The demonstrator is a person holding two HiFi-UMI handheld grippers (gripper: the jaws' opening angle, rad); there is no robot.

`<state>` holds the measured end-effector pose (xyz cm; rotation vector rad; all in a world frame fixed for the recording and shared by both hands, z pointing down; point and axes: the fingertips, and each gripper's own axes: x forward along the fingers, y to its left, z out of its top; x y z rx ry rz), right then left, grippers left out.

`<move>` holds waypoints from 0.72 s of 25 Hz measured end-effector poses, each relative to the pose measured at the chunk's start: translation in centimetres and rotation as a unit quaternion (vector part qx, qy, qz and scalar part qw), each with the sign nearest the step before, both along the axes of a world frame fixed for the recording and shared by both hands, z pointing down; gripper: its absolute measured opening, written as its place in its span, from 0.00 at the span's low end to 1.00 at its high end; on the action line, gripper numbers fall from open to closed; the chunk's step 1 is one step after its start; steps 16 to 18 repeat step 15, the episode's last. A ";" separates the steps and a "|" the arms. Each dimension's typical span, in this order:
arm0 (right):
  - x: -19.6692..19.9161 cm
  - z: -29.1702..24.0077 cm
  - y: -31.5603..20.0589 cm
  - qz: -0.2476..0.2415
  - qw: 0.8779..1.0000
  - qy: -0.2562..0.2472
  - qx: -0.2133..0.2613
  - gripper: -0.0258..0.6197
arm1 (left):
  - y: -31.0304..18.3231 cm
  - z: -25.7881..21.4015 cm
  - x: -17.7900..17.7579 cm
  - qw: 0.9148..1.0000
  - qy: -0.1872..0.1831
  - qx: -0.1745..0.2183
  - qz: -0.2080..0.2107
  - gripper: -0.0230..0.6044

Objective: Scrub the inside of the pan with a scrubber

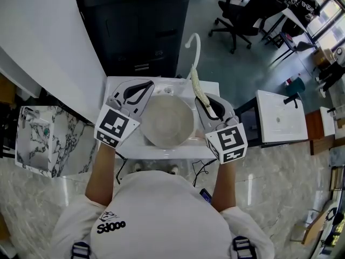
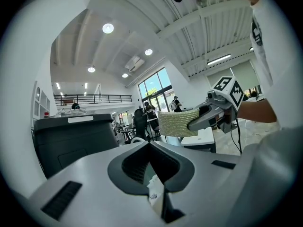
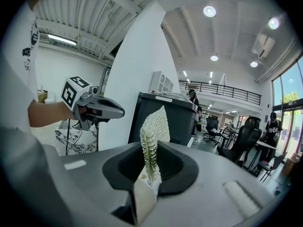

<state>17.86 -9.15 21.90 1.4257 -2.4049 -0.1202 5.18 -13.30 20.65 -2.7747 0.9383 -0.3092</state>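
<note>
**Holding.** The right gripper (image 1: 207, 106) is clamped on the lower edge of the scrubber (image 1: 197, 85), a flat woven pad standing upright out of the jaws. That leaves the pad's broad faces free for rubbing. The left gripper (image 1: 144, 88) has its jaws together with nothing between them. It appears placed to steady the pan but is not gripping it.

**Position.** The pan (image 1: 168, 122) lies open side up in the white basin (image 1: 156, 151), directly before the person. The left gripper is at its 10 o'clock and the right at its 3 o'clock, with the pad reaching toward 1 o'clock. The pad looks clear of the pan's inside, so scrubbing is judged not yet under way.

**Surface.** The basin sits in a small white worktop. A white tap (image 1: 194, 42) curves over it at 12 o'clock.

**Room.** A dark cabinet (image 1: 135, 20) stands behind at 12 o'clock. There is a marble-patterned block (image 1: 40, 139) at 9 o'clock, a second white basin unit (image 1: 280, 117) at 3 o'clock and office chairs (image 1: 237, 15) at 2 o'clock.
</note>
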 end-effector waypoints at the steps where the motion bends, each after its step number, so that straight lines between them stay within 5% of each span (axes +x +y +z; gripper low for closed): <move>1: 0.0 0.0 0.0 -0.001 1.000 -0.002 -0.001 0.15 | 0.0 0.1 0.0 1.000 -0.001 -0.001 0.000 0.04; 18: -0.6 0.3 0.9 -0.009 1.000 -0.002 -0.007 0.15 | 1.2 0.6 0.6 1.000 -0.011 -0.005 0.007 0.04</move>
